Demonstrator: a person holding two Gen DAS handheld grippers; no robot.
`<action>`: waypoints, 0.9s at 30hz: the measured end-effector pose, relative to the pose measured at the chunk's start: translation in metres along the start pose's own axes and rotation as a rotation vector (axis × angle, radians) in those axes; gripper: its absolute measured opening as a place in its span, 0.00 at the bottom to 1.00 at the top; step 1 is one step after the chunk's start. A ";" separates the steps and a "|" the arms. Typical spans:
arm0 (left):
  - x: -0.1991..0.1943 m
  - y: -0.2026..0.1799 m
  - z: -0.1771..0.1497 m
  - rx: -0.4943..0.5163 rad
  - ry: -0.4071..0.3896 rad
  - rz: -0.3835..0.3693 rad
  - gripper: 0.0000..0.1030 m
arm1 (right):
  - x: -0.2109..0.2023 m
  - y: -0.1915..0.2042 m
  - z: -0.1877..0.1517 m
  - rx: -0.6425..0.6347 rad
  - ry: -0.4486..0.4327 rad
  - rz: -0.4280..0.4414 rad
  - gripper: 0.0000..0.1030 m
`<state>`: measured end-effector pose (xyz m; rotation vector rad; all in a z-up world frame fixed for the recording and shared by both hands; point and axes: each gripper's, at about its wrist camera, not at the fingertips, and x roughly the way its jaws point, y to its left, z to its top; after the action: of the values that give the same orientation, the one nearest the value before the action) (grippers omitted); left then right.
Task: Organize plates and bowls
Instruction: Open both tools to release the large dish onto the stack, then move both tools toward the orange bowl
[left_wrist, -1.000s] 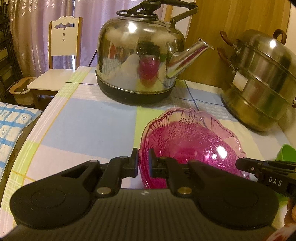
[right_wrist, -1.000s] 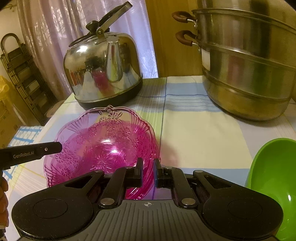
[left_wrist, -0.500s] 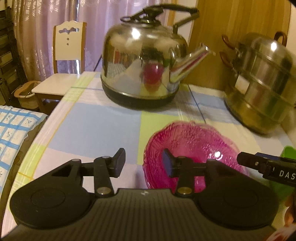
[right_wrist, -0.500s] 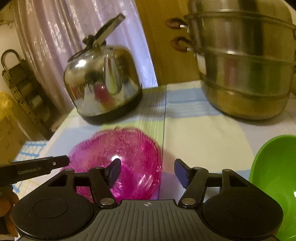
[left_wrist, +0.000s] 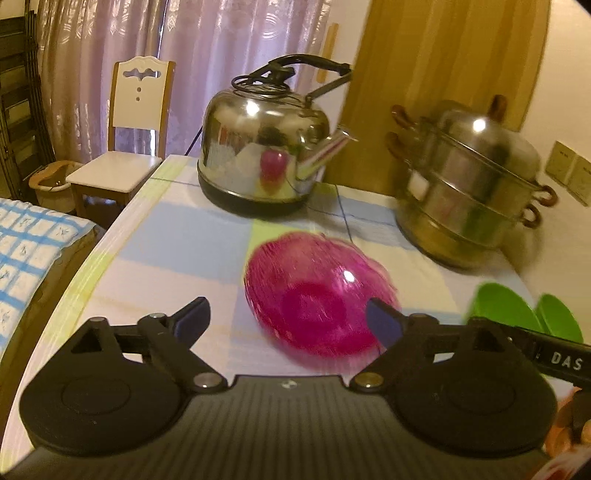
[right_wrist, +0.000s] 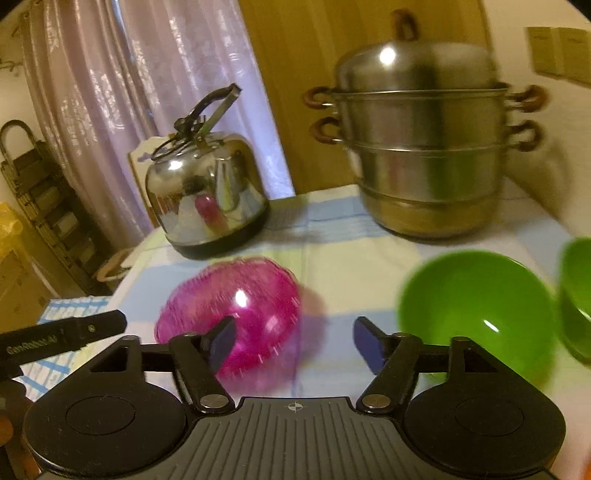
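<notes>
A pink see-through plastic bowl (left_wrist: 317, 291) lies on the checked tablecloth, blurred; it also shows in the right wrist view (right_wrist: 236, 314). My left gripper (left_wrist: 288, 317) is open and empty, pulled back above the bowl's near side. My right gripper (right_wrist: 295, 341) is open and empty, with its left finger in front of the bowl's near rim. A green bowl (right_wrist: 476, 314) sits to the right of the pink one, and a second green bowl (right_wrist: 576, 295) shows at the right edge. Both green bowls show in the left wrist view (left_wrist: 506, 306).
A steel kettle (left_wrist: 266, 147) stands at the back of the table and a stacked steel steamer pot (left_wrist: 469, 192) at the back right. A white chair (left_wrist: 125, 147) stands beyond the table's left corner. The table's left edge (left_wrist: 92, 266) runs beside a blue checked cloth.
Both grippers were shut on the pink bowl's rim, then opened wide and pulled back and up. The bowl dropped onto the table and is blurred.
</notes>
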<state>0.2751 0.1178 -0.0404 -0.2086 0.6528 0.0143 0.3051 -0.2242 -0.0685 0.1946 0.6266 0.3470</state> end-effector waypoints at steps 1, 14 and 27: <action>-0.010 -0.004 -0.004 0.004 -0.001 0.007 0.96 | -0.014 -0.001 -0.006 0.004 0.005 -0.008 0.78; -0.138 -0.034 -0.056 -0.017 -0.015 -0.004 1.00 | -0.162 -0.014 -0.056 0.081 0.032 -0.106 0.94; -0.196 -0.084 -0.082 0.033 0.006 -0.061 1.00 | -0.245 -0.025 -0.081 0.156 0.042 -0.209 0.94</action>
<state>0.0770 0.0296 0.0302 -0.1966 0.6524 -0.0555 0.0779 -0.3331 -0.0078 0.2693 0.7090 0.1011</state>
